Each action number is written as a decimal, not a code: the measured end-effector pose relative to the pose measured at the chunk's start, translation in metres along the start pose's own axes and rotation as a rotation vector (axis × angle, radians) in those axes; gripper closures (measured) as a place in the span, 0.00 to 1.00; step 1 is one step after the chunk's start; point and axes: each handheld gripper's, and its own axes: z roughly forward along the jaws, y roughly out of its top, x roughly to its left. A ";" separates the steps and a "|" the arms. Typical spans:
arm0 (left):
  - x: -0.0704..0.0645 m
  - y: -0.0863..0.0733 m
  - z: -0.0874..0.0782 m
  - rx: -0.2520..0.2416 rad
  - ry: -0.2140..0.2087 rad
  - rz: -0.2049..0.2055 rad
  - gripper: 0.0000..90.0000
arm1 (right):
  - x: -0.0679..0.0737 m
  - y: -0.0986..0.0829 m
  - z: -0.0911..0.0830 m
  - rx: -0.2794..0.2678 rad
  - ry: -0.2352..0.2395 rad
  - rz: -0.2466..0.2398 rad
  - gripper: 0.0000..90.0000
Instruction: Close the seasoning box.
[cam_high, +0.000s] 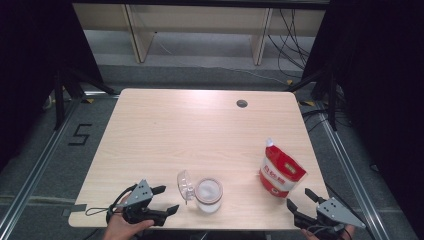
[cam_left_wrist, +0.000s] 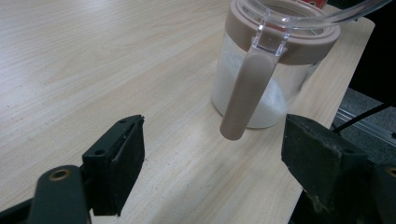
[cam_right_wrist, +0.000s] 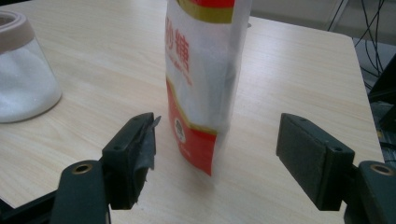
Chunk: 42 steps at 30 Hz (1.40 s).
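Light wood counter (cam_high: 165, 130), round grommet hole (cam_high: 242, 103) near its far edge. Left tongs (cam_high: 166, 200) sit low at the near left edge, held in a hand (cam_high: 122, 227), jaws spread wide and holding nothing; they point toward the jar (cam_high: 208, 195), which stands just beside them on the near middle of the counter. In the left gripper view the jar (cam_left_wrist: 261, 79) lies ahead, between the lines of the two jaws but beyond their tips, not touched. Jar is clear glass with white granules inside, a tan collar around its mouth, and a tan strap or latch arm (cam_left_wrist: 245, 95) hanging down its near side, its end above the counter. The clear lid (cam_high: 185, 185) is hinged open, tipped up on the jar's left side in the high view. Right tongs (cam_high: 300, 197) rest at the near right corner, jaws also wide apart, gripping nothing. The red and white pouch (cam_high: 281, 172) stands upright just beyond them, leaning slightly, well apart from the jar. In the right gripper view the pouch (cam_right_wrist: 203, 93) stands ahead between the jaw lines, clear of both pads; the jar (cam_right_wrist: 23, 74) shows at far left. A scrap of torn padding hangs off the left-hand jaw in that view.
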 end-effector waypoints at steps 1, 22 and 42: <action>0.000 0.000 0.000 0.001 0.002 -0.008 0.24 | -0.001 0.000 0.000 -0.004 -0.010 -0.022 0.32; -0.006 0.005 -0.008 -0.069 -0.015 0.023 0.85 | 0.000 -0.001 -0.002 0.005 -0.031 -0.047 0.32; -0.023 0.023 0.000 -0.068 -0.051 0.080 0.99 | 0.000 -0.002 -0.001 0.012 -0.035 -0.046 0.33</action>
